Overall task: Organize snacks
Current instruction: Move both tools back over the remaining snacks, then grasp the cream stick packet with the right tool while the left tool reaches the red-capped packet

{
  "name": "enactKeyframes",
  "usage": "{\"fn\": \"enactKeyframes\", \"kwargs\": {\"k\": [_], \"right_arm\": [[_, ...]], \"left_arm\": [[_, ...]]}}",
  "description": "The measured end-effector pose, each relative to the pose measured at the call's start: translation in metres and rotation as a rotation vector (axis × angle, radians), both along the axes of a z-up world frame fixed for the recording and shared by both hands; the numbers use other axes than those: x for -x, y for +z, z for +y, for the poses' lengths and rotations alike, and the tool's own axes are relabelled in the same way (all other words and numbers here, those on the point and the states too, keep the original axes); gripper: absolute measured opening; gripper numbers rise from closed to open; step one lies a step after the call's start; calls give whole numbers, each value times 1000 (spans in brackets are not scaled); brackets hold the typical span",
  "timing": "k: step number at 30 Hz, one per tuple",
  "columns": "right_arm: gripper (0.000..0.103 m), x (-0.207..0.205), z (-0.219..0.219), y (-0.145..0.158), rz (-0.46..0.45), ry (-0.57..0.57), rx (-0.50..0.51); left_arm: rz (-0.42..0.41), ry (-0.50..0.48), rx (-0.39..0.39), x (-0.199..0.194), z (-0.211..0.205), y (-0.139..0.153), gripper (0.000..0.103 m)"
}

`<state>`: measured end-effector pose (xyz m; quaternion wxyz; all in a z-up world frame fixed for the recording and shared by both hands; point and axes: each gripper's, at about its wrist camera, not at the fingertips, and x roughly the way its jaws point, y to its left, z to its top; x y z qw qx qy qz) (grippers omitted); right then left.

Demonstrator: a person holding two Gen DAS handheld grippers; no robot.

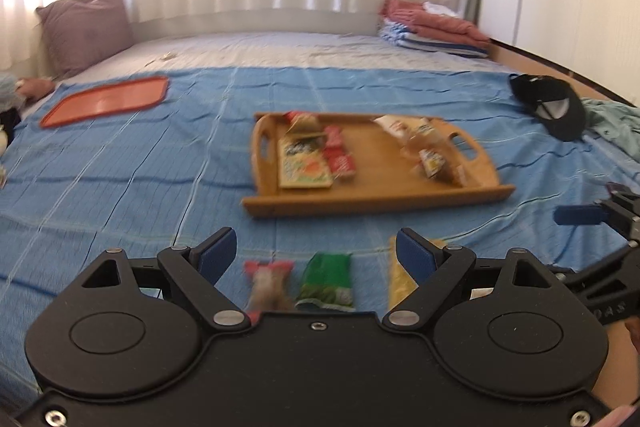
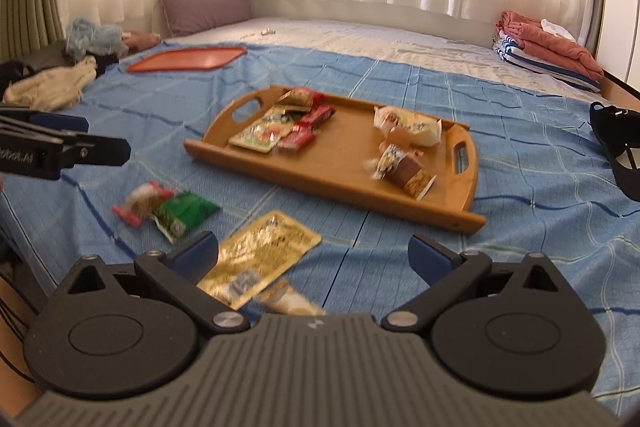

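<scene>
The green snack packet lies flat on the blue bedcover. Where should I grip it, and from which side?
Grip the green snack packet at its near short end, coming from above with the fingers across its width. It lies flat on the blue bedcover, so a sideways approach finds no edge. The red packet touches one long side, which makes that side awkward. The left hand-held gripper, open, is nearest.

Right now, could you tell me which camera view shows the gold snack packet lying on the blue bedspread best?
The right wrist view: the gold snack packet lies almost whole between the open right gripper fingers, though blurred. The left wrist view shows only a narrow yellow strip of it, mostly hidden behind one finger of the left gripper.
</scene>
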<state>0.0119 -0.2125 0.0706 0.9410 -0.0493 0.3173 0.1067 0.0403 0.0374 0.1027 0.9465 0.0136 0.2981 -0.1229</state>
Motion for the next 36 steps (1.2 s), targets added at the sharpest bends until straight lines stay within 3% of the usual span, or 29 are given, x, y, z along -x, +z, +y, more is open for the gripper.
{"fn": "enactKeyframes", "kwargs": {"k": [6, 10, 17, 19, 36], "right_arm": [[103, 5, 10, -28, 24, -14, 14], [97, 8, 11, -44, 37, -30, 9], [85, 6, 9, -61, 53, -70, 6], [82, 5, 8, -65, 63, -76, 2], [79, 5, 16, -75, -42, -109, 38]], "left_arm": [[10, 49, -20, -2, 10, -38, 86], [24, 68, -36, -8, 11, -55, 84], [60, 90, -9, -22, 18, -73, 58], [70, 93, -3, -27, 18, -77, 56], [73, 119, -15, -46, 14, -96, 59]]}}
